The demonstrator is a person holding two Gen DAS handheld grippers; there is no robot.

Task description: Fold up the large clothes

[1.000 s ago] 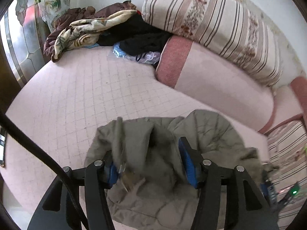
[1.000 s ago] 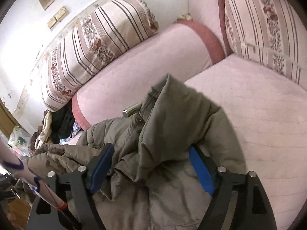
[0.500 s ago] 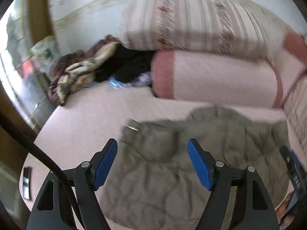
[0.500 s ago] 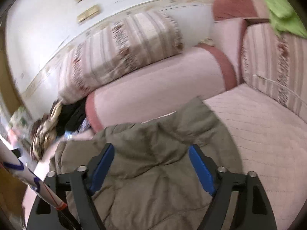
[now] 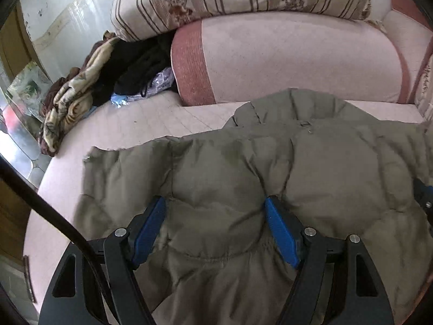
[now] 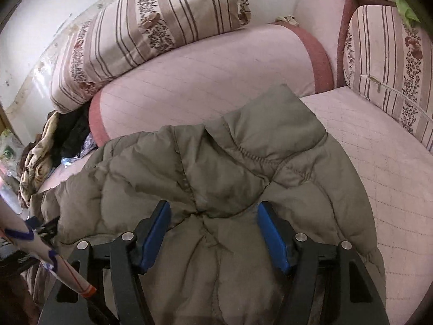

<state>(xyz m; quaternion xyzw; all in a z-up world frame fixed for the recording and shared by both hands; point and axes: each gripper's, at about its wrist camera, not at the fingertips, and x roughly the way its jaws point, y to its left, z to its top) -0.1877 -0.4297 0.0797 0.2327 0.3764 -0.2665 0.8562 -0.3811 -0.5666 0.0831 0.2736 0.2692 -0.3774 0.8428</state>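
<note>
Olive-green quilted puffer jacket (image 5: 270, 168) spread on the pink quilted sofa seat (image 5: 130, 124), collar toward the backrest. Left claw (image 5: 215, 230) and right claw (image 6: 213, 233), both wide apart and holding nothing, press its padding. Each should pinch a sleeve edge before folding inward.

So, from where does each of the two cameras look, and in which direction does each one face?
Left wrist: sits on the left gripper, looks forward over the olive jacket toward the pink bolster; its own open blue-padded fingers show.
Right wrist: sits on the right gripper, looks over the jacket's hood toward the striped cushion; its own open fingers show.
Shared: the jacket, bolster, striped cushion and the clothes pile.
</note>
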